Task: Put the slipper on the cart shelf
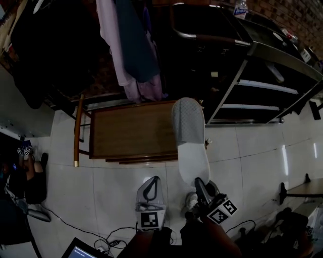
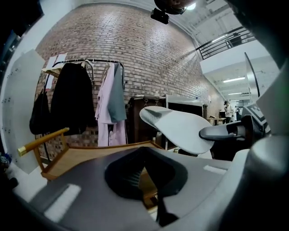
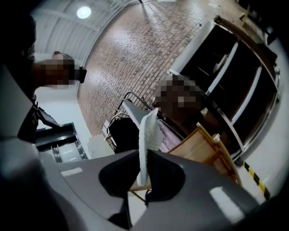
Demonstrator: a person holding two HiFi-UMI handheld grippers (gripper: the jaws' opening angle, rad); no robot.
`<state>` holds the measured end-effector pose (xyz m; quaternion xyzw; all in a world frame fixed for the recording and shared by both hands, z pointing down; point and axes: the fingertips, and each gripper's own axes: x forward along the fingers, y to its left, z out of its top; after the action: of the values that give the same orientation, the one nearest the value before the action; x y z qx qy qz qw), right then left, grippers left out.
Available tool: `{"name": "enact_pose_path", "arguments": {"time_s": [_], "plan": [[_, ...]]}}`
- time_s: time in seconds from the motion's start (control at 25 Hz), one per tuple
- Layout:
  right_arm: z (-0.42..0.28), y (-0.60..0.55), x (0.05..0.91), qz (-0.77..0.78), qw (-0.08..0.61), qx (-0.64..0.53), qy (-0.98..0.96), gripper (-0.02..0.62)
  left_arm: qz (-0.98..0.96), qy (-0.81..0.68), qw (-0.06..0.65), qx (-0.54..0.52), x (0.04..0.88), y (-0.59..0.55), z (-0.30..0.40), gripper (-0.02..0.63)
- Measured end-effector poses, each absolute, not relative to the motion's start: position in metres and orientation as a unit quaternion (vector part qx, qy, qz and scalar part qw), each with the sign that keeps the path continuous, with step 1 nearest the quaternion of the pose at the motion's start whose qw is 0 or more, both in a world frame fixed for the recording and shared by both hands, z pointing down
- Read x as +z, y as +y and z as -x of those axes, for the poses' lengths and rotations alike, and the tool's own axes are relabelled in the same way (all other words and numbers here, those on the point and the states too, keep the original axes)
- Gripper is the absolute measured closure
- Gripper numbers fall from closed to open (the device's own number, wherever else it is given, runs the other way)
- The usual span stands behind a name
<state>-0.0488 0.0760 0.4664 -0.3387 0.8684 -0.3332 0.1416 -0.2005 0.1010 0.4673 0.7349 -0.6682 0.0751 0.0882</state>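
Note:
A pale grey slipper hangs in the air, heel end pinched by my right gripper, toe end out over the corner of a low wooden table. In the right gripper view the slipper stands on edge between the jaws of that gripper. In the left gripper view its pale sole faces me. The black cart stands at the upper right, with light shelves below its top. My left gripper hovers left of the right one, shut and empty.
Clothes hang on a rack behind the table, against a brick wall. A wooden chair frame stands left of the table. A laptop and cables lie on the tiled floor near my feet. A bottle stands on the cart top.

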Motion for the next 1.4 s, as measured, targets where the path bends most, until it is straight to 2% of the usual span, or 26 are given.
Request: {"name": "enact_pose_path", "arguments": {"time_s": [0.24,0.4,0.52,0.76,1.0,1.28,1.4], "plan": [[0.022,0.044,0.421,0.39,0.073,-0.183,0.899,0.561,-0.744,-0.663,0.055,0.065,0.423,0.066,0.17,0.591],[-0.002,0.032,0.405,0.426,-0.015,-0.068,0.902,0.561,-0.733,-0.675,0.051,0.069,0.415,0.054,0.154,0.591],[-0.027,0.021,0.399,0.459,-0.054,-0.015,0.887,0.561,-0.731,-0.677,0.049,0.07,0.41,0.046,0.139,0.591],[-0.086,0.001,0.403,0.496,-0.105,0.019,0.862,0.561,-0.735,-0.674,0.036,0.064,0.386,0.028,0.091,0.591],[-0.145,-0.027,0.405,0.54,-0.114,0.004,0.834,0.561,-0.75,-0.659,0.024,0.047,0.358,0.0,0.051,0.591],[-0.185,-0.067,0.402,0.557,-0.119,0.009,0.822,0.561,-0.762,-0.645,0.057,0.022,0.357,-0.044,0.005,0.591],[-0.199,-0.091,0.405,0.56,-0.127,0.002,0.819,0.561,-0.767,-0.641,0.019,0.011,0.343,-0.066,-0.012,0.591]]}}
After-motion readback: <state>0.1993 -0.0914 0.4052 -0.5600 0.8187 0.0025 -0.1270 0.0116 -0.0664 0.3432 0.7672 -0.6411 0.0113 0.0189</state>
